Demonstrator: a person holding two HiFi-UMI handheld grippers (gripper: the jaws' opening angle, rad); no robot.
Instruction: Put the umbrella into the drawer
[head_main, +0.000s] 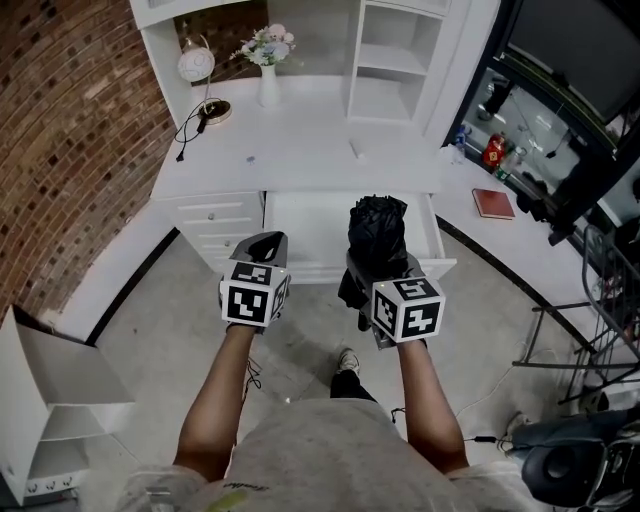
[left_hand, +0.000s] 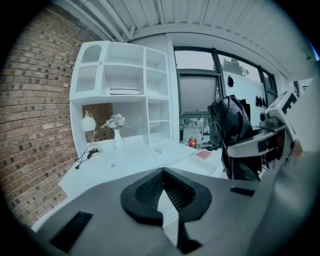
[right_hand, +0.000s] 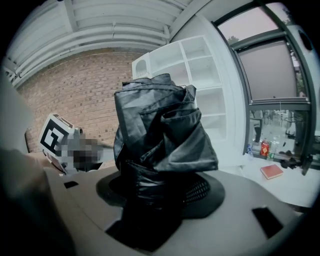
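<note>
The folded black umbrella (head_main: 377, 232) is held upright above the open drawer (head_main: 300, 230), pinched low by the jaws of the right gripper (right_hand: 156, 197). The jaws of the left gripper (left_hand: 161, 172) are pressed together, empty. The umbrella is judged light, with soft, slippery fabric, so it is best gripped on its stiff core.

Umbrella (right_hand: 160, 135) hides its own clamped part
It covers most of the right gripper (right_hand: 156, 195) inside and, in the head view, part of the drawer (head_main: 300, 228). The items (head_main: 490, 152) on the side table (head_main: 470, 218) are too small to tell.

Staged study room: white desk (head_main: 300, 140) with hutch, brick wall (head_main: 70, 130), lamp (head_main: 197, 65).
</note>
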